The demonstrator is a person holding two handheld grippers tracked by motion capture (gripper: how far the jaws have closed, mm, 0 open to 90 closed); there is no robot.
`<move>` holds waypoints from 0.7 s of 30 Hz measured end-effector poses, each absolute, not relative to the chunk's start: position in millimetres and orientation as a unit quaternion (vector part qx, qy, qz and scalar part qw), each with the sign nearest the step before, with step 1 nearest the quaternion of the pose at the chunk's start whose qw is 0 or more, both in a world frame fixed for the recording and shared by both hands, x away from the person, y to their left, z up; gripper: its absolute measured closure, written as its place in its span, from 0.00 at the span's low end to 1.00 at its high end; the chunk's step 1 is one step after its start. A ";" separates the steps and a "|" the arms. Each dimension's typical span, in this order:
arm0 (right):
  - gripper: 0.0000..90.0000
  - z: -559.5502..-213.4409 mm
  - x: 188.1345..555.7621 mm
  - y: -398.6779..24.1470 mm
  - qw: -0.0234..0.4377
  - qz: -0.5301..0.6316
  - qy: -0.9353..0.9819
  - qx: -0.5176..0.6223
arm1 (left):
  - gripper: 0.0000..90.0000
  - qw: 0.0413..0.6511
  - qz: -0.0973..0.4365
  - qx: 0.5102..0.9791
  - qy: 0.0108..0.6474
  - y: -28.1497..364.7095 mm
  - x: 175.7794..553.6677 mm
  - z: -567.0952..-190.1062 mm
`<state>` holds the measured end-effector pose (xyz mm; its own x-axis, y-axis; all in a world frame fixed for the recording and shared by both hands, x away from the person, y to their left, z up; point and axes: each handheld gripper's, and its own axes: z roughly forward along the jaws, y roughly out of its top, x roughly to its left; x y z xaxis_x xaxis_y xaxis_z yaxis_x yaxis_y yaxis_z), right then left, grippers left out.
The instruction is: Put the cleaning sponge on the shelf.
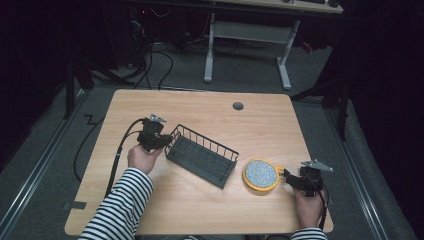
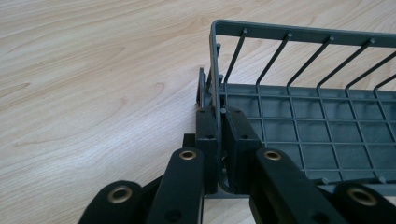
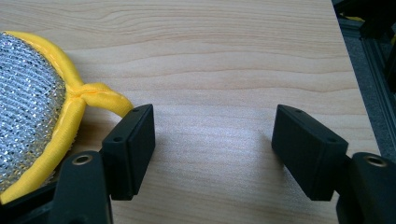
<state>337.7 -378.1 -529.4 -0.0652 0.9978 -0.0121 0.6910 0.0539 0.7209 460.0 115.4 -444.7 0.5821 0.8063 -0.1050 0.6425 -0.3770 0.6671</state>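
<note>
Where the light wooden desk (image 1: 200,107) carries its contents, the following are recorded.

Item 1: dark grey wire basket (image 1: 201,155), shallow, with a grid floor and a railed wall of thin upright wires. It lies at the centre-left of the desk, set at a slant, its left end nearer the far edge and its right end nearer the person.

Item 2: round scrubbing pad (image 1: 260,174), silvery mesh face with a yellow padded border and a yellow loop on its right side. It lies flat on the desk, just right of the basket's near right corner and apart from it.

Item 3: left hand-held gripper (image 1: 159,141), black, with a grey plate on top and a cable trailing to the left and near. It is held by the left hand (image 1: 142,158), whose sleeve is striped black and white. In the left gripper view its jaws are pressed together on the upright corner wire at the basket's left end (image 2: 299,116), one pad on each side of the wire.

Item 4: right hand-held gripper (image 1: 289,176), black, grey plate on top, held by the right hand (image 1: 307,207) near the desk's right near corner. In the right gripper view its jaws stand spread wide over bare desk, pinching nothing; the left jaw sits just beside the pad's yellow loop (image 3: 100,95), contact not determinable.

Item 5: round grommet hole (image 1: 238,106) in the desk, near the far edge, right of centre.
</note>
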 end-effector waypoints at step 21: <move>0.34 -529.4 337.5 -378.1 0.272 0.282 0.673 0.627 | 0.44 0.405 0.126 0.785 0.451 140.4 446.0 -422.8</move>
<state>337.5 -378.1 -529.4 -0.0658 0.9978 -0.0120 0.6907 0.0542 0.7211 446.0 140.4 -422.8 0.5613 0.8105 -0.1675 0.6066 -0.2652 0.7494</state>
